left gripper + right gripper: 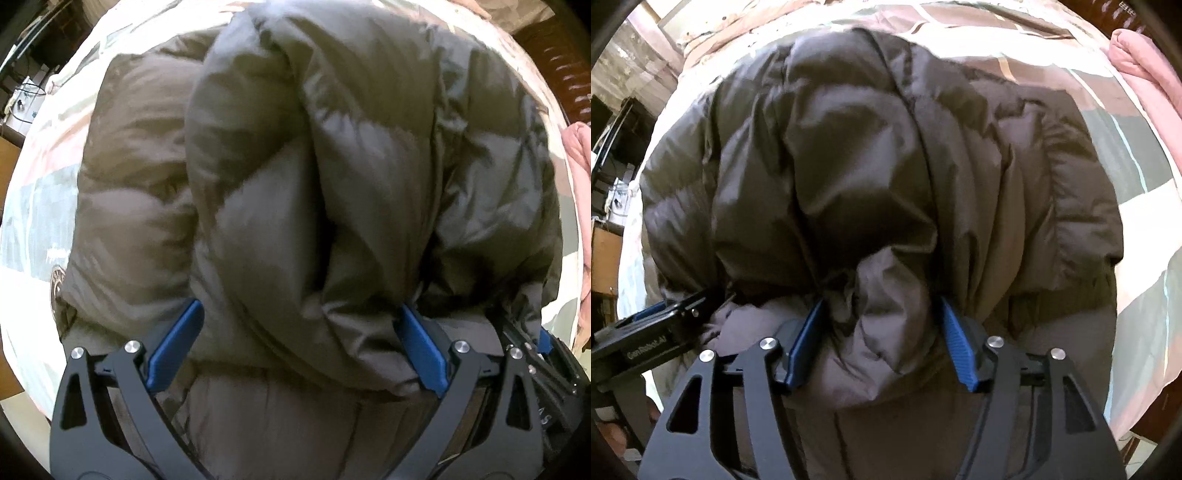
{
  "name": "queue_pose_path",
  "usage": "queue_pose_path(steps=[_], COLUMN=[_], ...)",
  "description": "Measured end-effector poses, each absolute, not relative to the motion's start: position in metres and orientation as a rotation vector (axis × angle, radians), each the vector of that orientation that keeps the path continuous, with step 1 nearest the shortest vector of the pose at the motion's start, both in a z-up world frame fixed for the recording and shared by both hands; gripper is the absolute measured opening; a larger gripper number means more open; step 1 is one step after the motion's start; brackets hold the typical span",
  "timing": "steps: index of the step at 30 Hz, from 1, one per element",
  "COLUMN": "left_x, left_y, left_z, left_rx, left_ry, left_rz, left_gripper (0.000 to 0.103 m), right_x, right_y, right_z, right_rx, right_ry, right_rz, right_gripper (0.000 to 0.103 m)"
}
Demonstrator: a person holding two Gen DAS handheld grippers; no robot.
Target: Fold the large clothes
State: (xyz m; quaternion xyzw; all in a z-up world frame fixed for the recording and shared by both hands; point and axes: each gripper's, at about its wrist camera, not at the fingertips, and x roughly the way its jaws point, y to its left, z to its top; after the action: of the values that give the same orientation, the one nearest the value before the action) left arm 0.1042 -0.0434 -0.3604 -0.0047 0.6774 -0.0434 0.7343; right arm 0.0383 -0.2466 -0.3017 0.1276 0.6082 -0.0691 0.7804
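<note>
A large dark brown puffer jacket (295,166) lies bunched on a bed and fills both views; it also shows in the right wrist view (871,177). My left gripper (301,317) has its blue pads wide apart with a thick roll of the jacket between them. My right gripper (881,310) has its blue pads closer together, pressed on a bunched fold of the jacket. The right gripper shows at the right edge of the left wrist view (543,354). The left gripper shows at the left of the right wrist view (653,328).
The bed cover (1137,177) is patterned in pale, grey and brown patches. A pink quilt (1145,62) lies at the far right. Shelves and a cardboard box (605,254) stand to the left of the bed.
</note>
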Motion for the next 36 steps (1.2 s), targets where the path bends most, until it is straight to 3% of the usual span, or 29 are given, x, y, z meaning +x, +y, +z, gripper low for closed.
queue_pose_path(steps=[11, 14, 17, 19, 25, 36], left_x=[0.061, 0.057, 0.040, 0.026, -0.014, -0.043], left_y=[-0.026, -0.012, 0.012, 0.029, 0.106, 0.186], left_z=[-0.367, -0.345, -0.321, -0.313, -0.345, -0.406], left_rx=[0.041, -0.009, -0.052, -0.046, 0.209, -0.134], left_ry=[1.516, 1.476, 1.436, 1.433, 1.562, 1.754], left_rz=[-0.099, -0.105, -0.122, -0.114, 0.123, 0.151], left_gripper=[0.101, 0.101, 0.101, 0.101, 0.101, 0.101], right_x=[0.006, -0.016, -0.044, -0.067, -0.120, -0.145], right_y=[-0.247, -0.271, -0.301, -0.330, -0.395, -0.433], right_z=[-0.318, -0.297, -0.281, -0.278, -0.295, -0.367], right_rx=[0.380, 0.535, 0.566, 0.553, 0.449, 0.632], right_ry=[1.359, 1.245, 1.193, 1.207, 1.342, 1.482], right_rz=[-0.112, -0.094, -0.118, -0.204, -0.414, -0.334], right_gripper=[0.068, 0.068, 0.079, 0.079, 0.079, 0.097])
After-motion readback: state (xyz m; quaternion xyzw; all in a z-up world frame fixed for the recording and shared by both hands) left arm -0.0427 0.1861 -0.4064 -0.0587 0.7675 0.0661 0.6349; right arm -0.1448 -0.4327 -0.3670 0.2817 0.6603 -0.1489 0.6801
